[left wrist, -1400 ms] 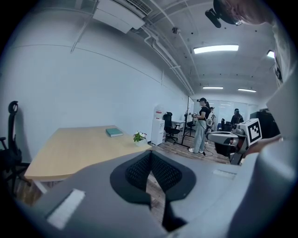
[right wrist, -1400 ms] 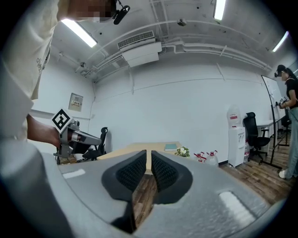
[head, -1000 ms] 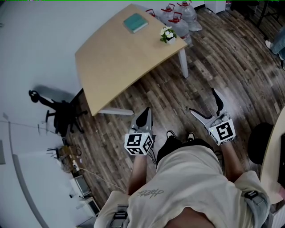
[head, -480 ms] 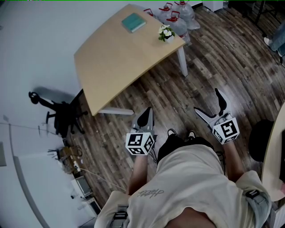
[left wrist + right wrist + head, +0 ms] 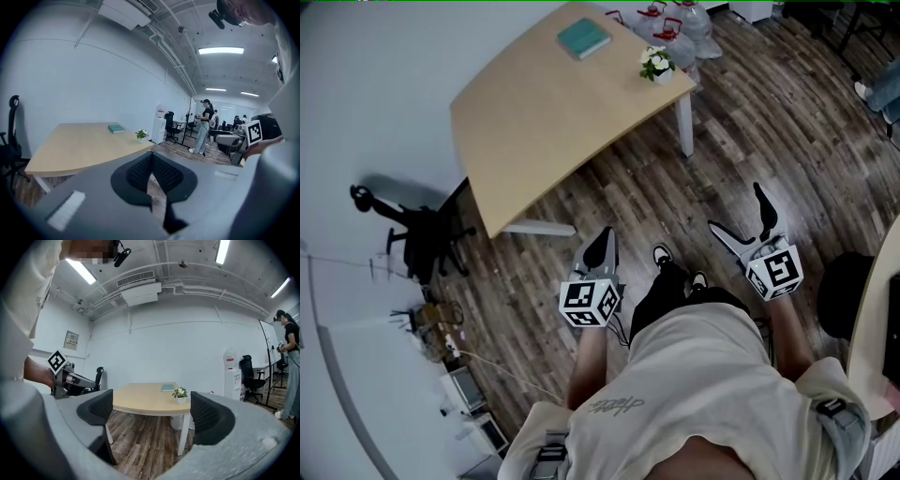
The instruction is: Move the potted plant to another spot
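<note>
The potted plant (image 5: 656,65) stands upright at the far right corner of the pale wooden counter (image 5: 544,122), close to the edge and well apart from both grippers. A teal book (image 5: 583,38) lies flat farther back on the same top. In the head view the left gripper (image 5: 602,246) and right gripper (image 5: 736,211) are held low over the dark plank floor (image 5: 722,131), either side of the person's shoes (image 5: 661,255), which show in that view only. The left gripper view shows its fingers (image 5: 138,171) pressed together with nothing between them. The right gripper view shows its fingers (image 5: 208,416) spread wide and empty, with the plant and counter far off in the gap. The head view also shows clear water jugs (image 5: 675,19) with red handles on the floor beyond the counter, and a black office chair (image 5: 417,239) against the white wall at left. Only the gripper views show the ceiling and the far room: strip lights (image 5: 220,50), an air-conditioning unit (image 5: 140,291) high on the wall, a white water dispenser (image 5: 230,376), and a standing person (image 5: 202,126) among more chairs. A wall notice (image 5: 71,340) is too small to read, and the print on the wearer's shirt (image 5: 614,406) cannot be made out. Each gripper's cube carries black-and-white square markers.
</note>
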`<action>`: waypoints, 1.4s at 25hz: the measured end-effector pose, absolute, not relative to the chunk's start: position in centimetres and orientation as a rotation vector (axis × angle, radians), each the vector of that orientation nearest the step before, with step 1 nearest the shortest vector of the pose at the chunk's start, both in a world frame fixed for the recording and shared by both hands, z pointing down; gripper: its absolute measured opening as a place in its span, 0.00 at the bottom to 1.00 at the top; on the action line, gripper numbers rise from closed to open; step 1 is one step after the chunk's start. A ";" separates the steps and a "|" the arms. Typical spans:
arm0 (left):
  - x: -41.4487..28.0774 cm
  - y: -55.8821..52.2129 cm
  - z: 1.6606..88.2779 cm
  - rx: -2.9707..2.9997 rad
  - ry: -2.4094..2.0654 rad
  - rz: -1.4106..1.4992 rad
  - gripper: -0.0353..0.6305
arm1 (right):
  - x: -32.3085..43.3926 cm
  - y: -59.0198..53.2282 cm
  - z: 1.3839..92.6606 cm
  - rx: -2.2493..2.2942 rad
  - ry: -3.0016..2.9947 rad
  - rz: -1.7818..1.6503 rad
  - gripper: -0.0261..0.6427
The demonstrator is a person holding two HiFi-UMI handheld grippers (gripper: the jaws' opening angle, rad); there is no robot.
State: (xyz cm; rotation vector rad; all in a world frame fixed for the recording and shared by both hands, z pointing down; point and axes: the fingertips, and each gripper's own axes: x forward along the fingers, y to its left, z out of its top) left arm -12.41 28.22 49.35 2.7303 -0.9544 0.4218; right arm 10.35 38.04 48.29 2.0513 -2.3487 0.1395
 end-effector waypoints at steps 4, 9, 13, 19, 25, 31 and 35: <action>-12.1 26.1 49.0 2.734 -0.932 0.382 0.08 | 10.7 36.3 47.3 2.072 -2.325 0.137 0.80; -11.8 22.4 47.9 2.770 -0.907 0.364 0.08 | 10.8 32.8 45.9 2.090 -2.308 0.109 0.80; -11.8 19.4 47.4 2.810 -0.898 0.374 0.08 | 10.6 29.9 45.3 2.078 -2.300 0.085 0.80; -11.5 14.6 47.7 2.786 -0.862 0.326 0.08 | 10.9 25.9 43.8 2.118 -2.277 0.081 0.80; -10.9 11.9 49.8 2.785 -0.779 0.322 0.08 | 10.7 25.3 43.3 2.165 -2.186 0.040 0.80; -9.6 10.9 49.7 2.774 -0.708 0.315 0.08 | 11.5 25.0 43.6 2.192 -2.120 0.112 0.80; -9.2 10.7 50.6 2.744 -0.682 0.345 0.08 | 11.6 24.1 43.3 2.163 -2.114 0.084 0.80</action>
